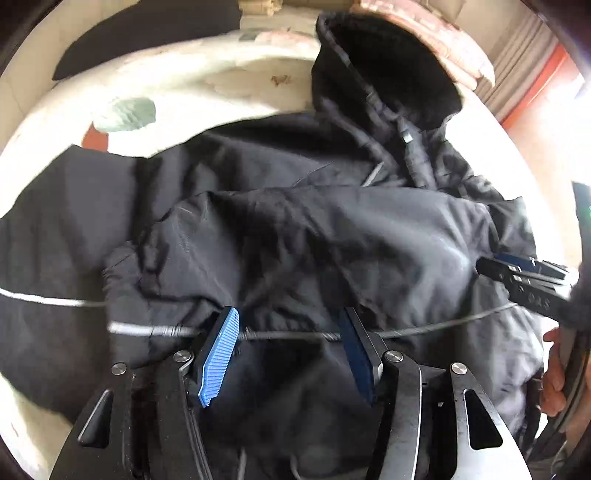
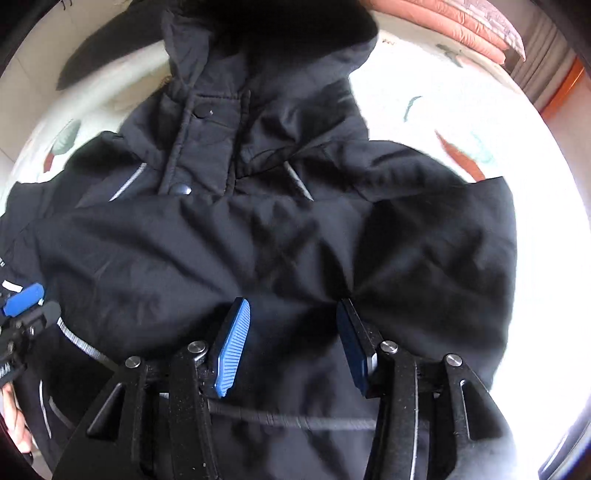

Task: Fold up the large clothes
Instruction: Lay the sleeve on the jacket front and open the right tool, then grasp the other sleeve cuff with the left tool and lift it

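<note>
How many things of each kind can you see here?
Black hooded padded jacket: 1
Blue-padded black two-finger grippers, left gripper and right gripper: 2
White leaf-patterned bedsheet: 1
Pink folded quilt: 1
Total: 5

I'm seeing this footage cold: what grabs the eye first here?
A big black hooded padded jacket fills both views, spread on a pale patterned bedsheet, its hood pointing away from the cameras. Next come the bright blue ribbed pads of the left gripper and right gripper, both open over the jacket's lower part. A thin silver reflective stripe crosses the fabric at the left wrist view's left side.
</note>
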Motion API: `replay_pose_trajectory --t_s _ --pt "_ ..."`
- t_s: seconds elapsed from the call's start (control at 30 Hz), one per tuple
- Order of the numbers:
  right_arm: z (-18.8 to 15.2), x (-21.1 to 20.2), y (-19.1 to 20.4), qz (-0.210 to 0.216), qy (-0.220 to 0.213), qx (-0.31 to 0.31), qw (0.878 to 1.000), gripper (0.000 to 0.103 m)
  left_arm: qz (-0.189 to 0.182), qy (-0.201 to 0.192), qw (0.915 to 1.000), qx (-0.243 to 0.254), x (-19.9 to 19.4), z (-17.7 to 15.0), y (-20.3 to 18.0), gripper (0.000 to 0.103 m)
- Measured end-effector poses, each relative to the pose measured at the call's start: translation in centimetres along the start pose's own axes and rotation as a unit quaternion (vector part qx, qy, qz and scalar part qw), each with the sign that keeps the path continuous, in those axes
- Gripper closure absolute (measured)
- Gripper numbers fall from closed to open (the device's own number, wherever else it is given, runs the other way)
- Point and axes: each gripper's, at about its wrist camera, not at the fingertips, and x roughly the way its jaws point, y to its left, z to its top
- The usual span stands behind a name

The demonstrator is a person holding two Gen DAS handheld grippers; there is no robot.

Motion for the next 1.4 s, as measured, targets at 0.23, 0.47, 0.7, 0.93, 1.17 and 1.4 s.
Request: replay_pose_trajectory --t_s 0.23,0.47,0.7,0.93,1.17,1.4 --pt "-7.7 -3.6 -1.2 0.006 0.032 -0.015 0.999 0.051 -0.013 -0.006 0.9994 -0.032 -2.9 -4.0 -1.6 0.044" --pt "-10.9 -2.7 -2.0 0.001 0.055 -0.028 0.998 0.052 0.016 0.014 0.9986 -0.049 0.6 -5.2 -1.8 0.044" --pt "-9.7 -4.2 -3.0 0.013 0.050 -0.002 0.999 0.052 0.009 -0.029 0.9961 -0.083 -4.8 -6.5 1.6 0.044" --pt "-8.5 -5.5 2.0 0.002 0.045 0.014 0.999 0.052 0.068 -0.070 0.9746 -0.201 -10.8 -8.3 16.0 0.044" --pt "-6.1 -4.0 10.1 0.031 0.052 0.043 0.997 0.052 0.155 -0.103 0.9338 -0.306 -15.9 -8.8 34.1 0.044" --pt "-4.4 -2.0 16.0 0.033 0.064 0.030 0.997 0.052 0.075 -0.101 0.9137 -0.386 -13.6 -8.2 46.6 0.042"
